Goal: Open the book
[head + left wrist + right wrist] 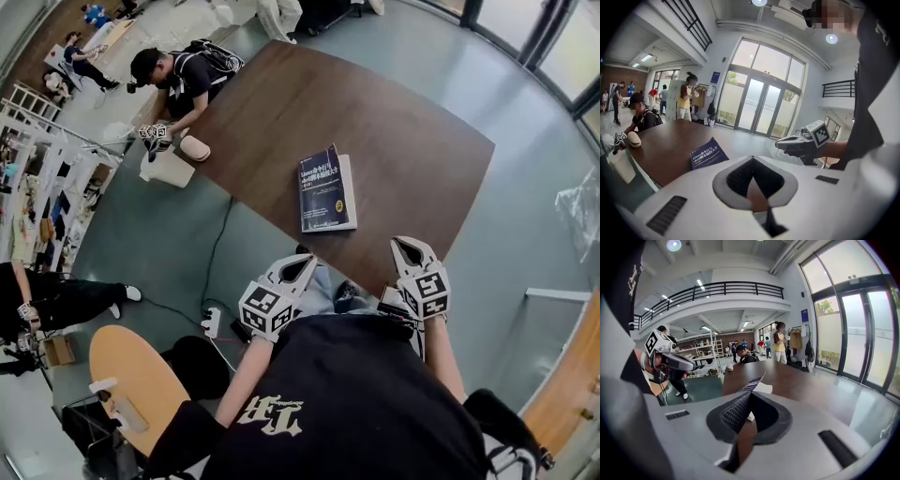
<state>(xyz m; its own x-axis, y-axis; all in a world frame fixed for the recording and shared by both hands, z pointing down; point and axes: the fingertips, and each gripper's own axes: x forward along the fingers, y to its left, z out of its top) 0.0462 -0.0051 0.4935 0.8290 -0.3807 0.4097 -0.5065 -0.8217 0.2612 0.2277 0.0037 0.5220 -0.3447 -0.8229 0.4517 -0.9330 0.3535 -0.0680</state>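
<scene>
Left gripper (305, 261) and right gripper (406, 244), both white, are held closed and empty.
A closed dark blue book (324, 190) is laid flat on the brown wooden table (384, 122), ahead of both tips, untouched; grey-green floor (497, 84) and tall glass doors (759, 110) are seen around.

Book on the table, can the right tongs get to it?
Probably yes. The closed book lies flat on the table with bare wood around it. The right tongs hang shut and empty at the near edge, with nothing in the way.
</scene>
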